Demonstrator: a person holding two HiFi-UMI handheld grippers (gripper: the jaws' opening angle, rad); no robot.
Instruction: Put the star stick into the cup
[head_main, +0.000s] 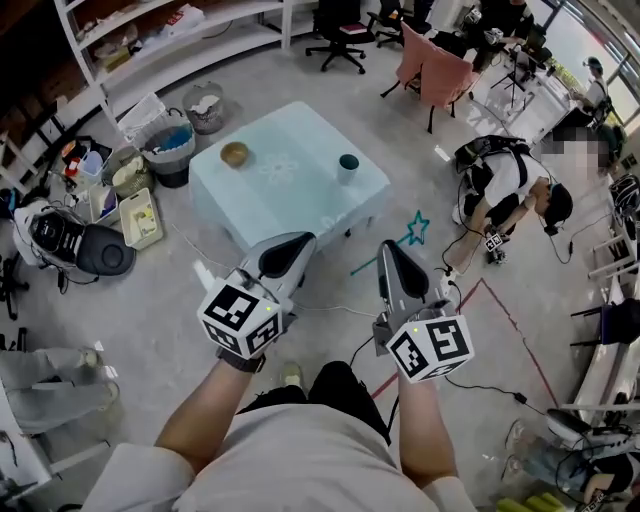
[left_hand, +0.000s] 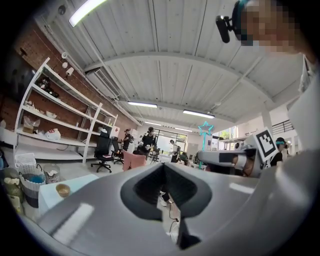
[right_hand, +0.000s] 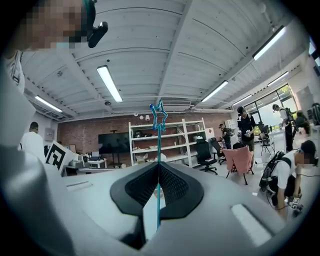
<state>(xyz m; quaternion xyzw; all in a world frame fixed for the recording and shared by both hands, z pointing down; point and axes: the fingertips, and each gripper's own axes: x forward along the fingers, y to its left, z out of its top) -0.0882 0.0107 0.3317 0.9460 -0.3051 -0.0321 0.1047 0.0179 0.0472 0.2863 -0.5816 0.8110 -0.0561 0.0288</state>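
Holding: 1 star stick (right_hand: 159, 145), teal, thin shaft w/ an outline star on top.
Held by: R hand-held gripper (right_hand: 159, 167), jaws pinched tight on the shaft; star end pokes out past the tips.
Stick pos.: in head view it shows against the floor (head_main: 150, 330), off the table's near-right corner. Not in the cup, well apart from it.
Cup: 1, dark teal, upright on the table (head_main: 348, 166), near its right edge.
Table: 1, pale blue, low (head_main: 290, 200); carries 2 things, cup + bowl.
Bowl: 1, tan, small (head_main: 235, 154), on the table's left part, apart from the cup.
L hand-held gripper: (left_hand: 164, 167) jaws closed at the tips, nothing betw. them; beside the R one, both pointing twd. the table.
Marker cubes: 2 (head_main: 240, 318), one per hand-held gripper.
Pink chairs: 2 (head_main: 438, 68), far side, right of the table.
Person: 1 (head_main: 505, 190), bent over on the floor at right.
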